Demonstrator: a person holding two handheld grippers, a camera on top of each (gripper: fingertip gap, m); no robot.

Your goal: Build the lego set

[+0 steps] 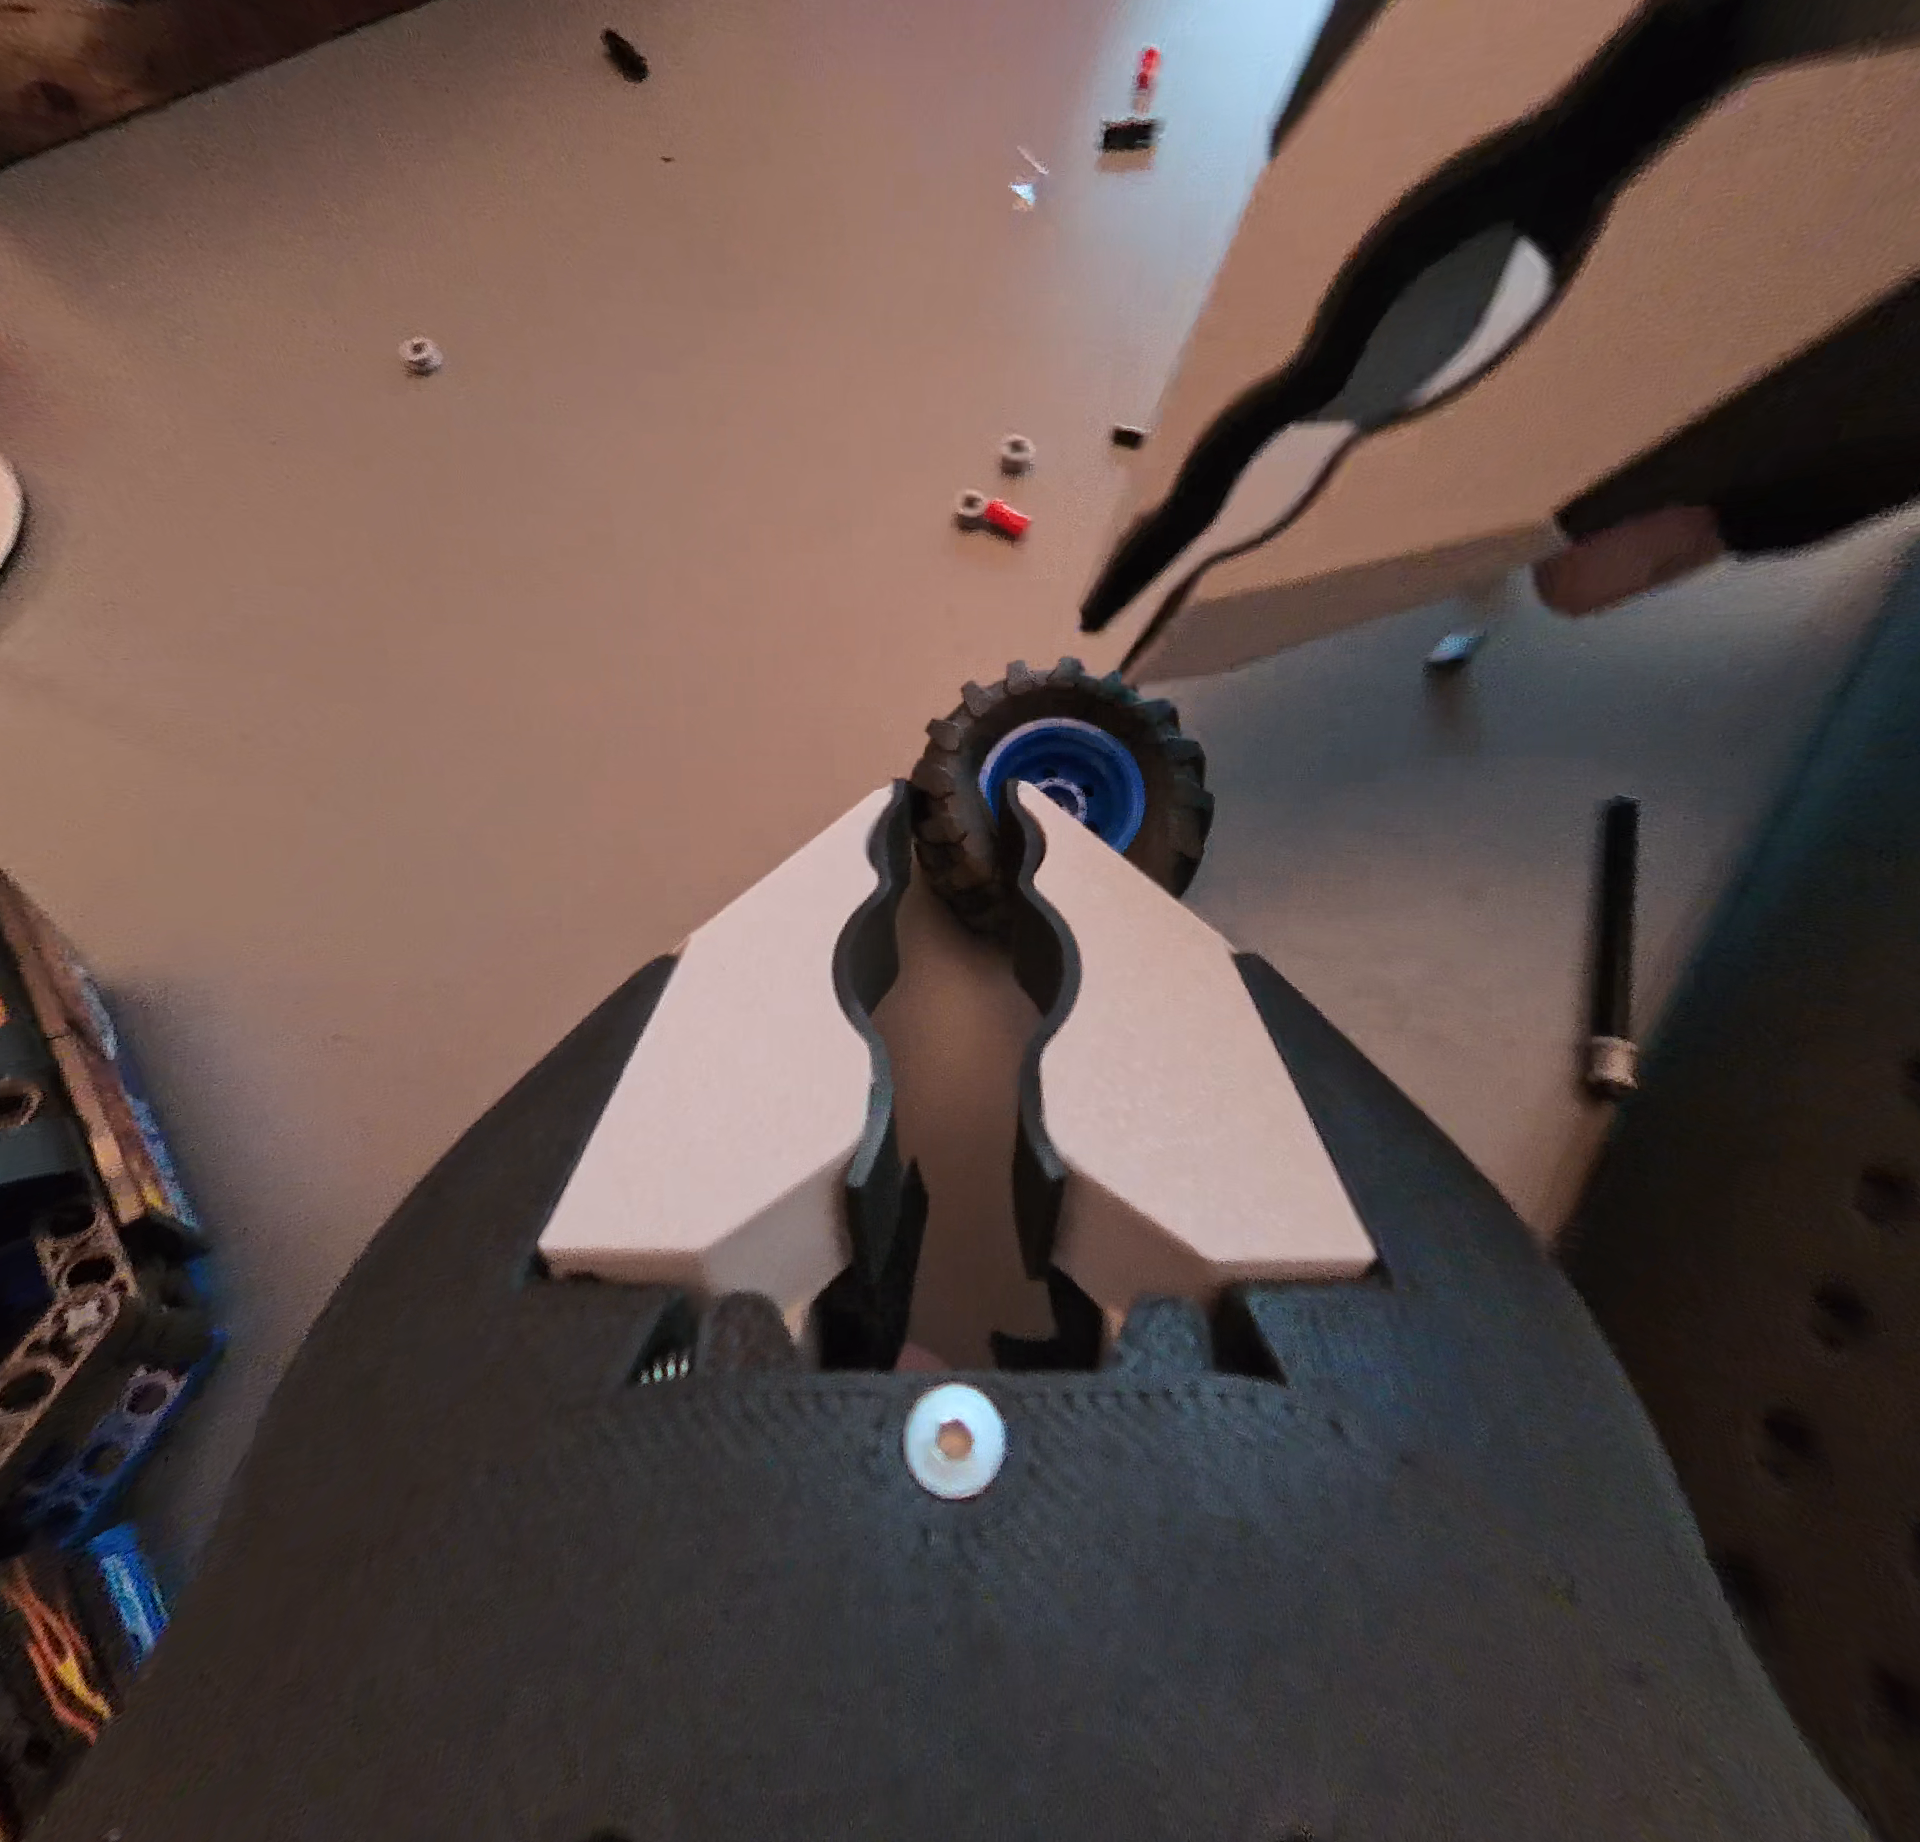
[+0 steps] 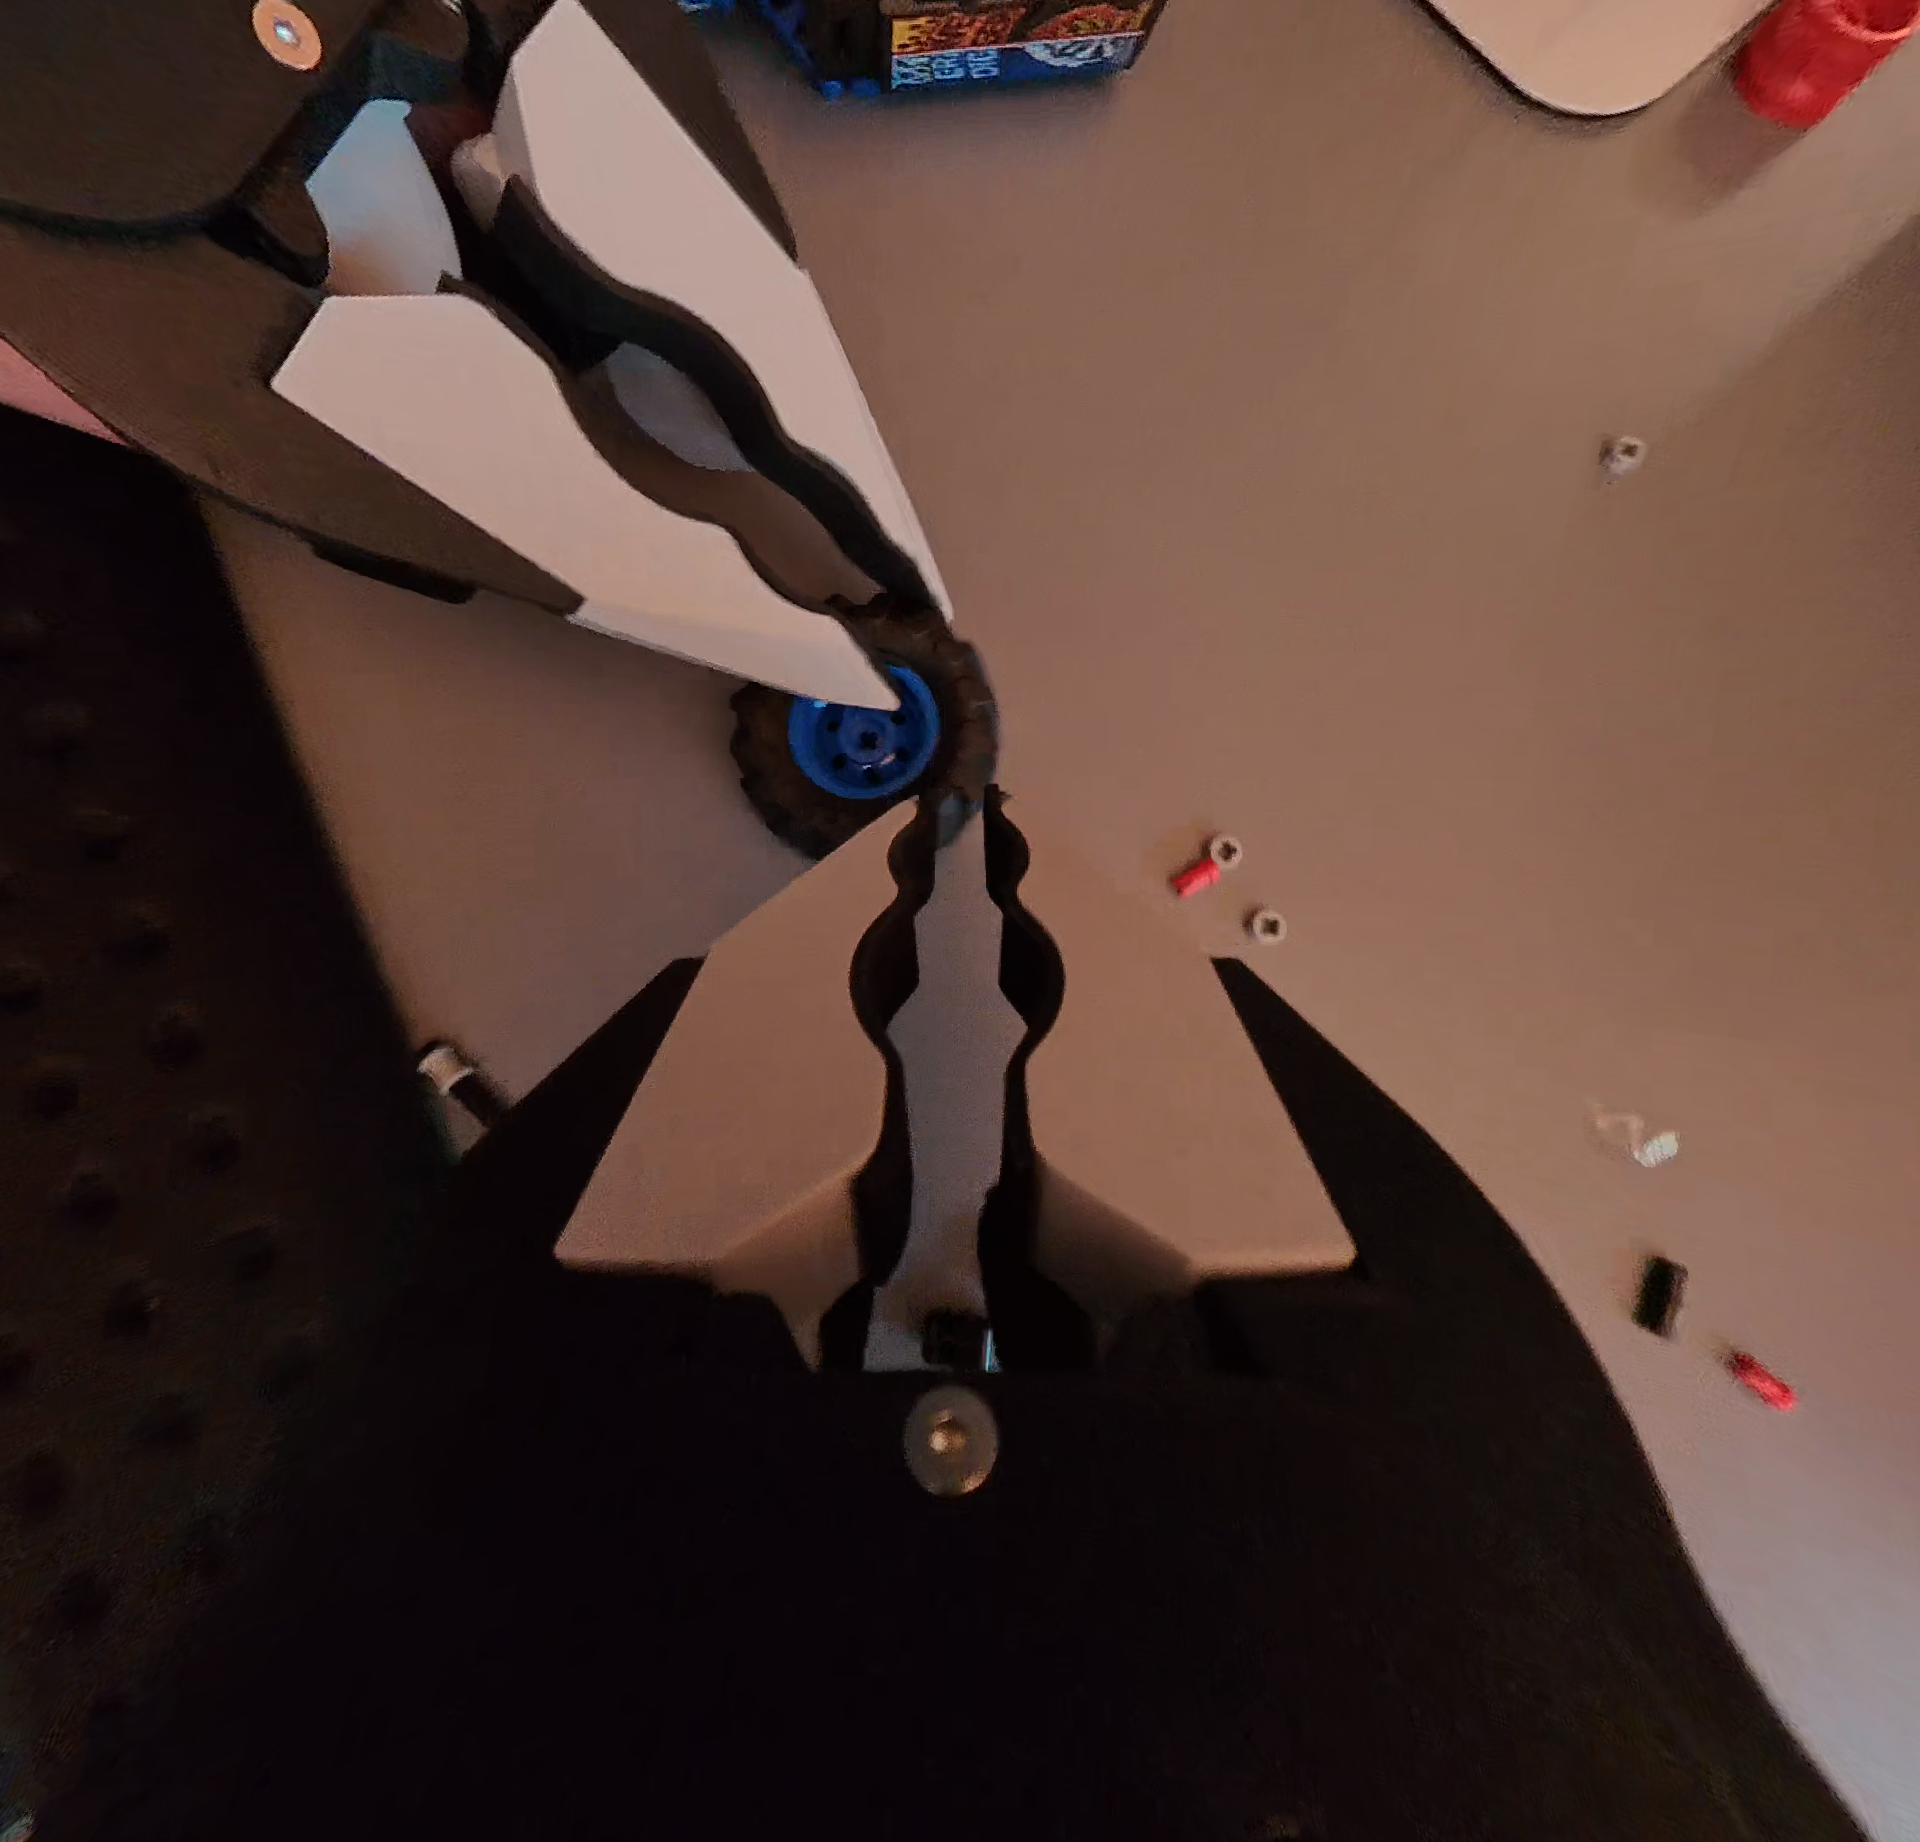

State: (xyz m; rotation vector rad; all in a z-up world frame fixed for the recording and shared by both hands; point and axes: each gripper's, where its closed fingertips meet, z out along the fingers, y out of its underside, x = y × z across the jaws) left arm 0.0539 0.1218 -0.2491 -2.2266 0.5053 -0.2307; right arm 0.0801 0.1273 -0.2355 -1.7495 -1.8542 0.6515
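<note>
The left claw (image 1: 956,805) is clamped on the black tyre of a blue-hubbed wheel (image 1: 1070,784), one fingertip over the tread, the other inside the rim, holding it above the pale bench (image 1: 623,442). The right claw (image 2: 954,805) has its tips nearly together beside the wheel's tread, pinching a small grey piece (image 2: 951,813) too blurred to name. Around lie small grey bushes (image 2: 1226,850), red pins (image 2: 1195,876), a black axle (image 1: 1616,940) and a partly built blue-and-black model (image 2: 935,5).
</note>
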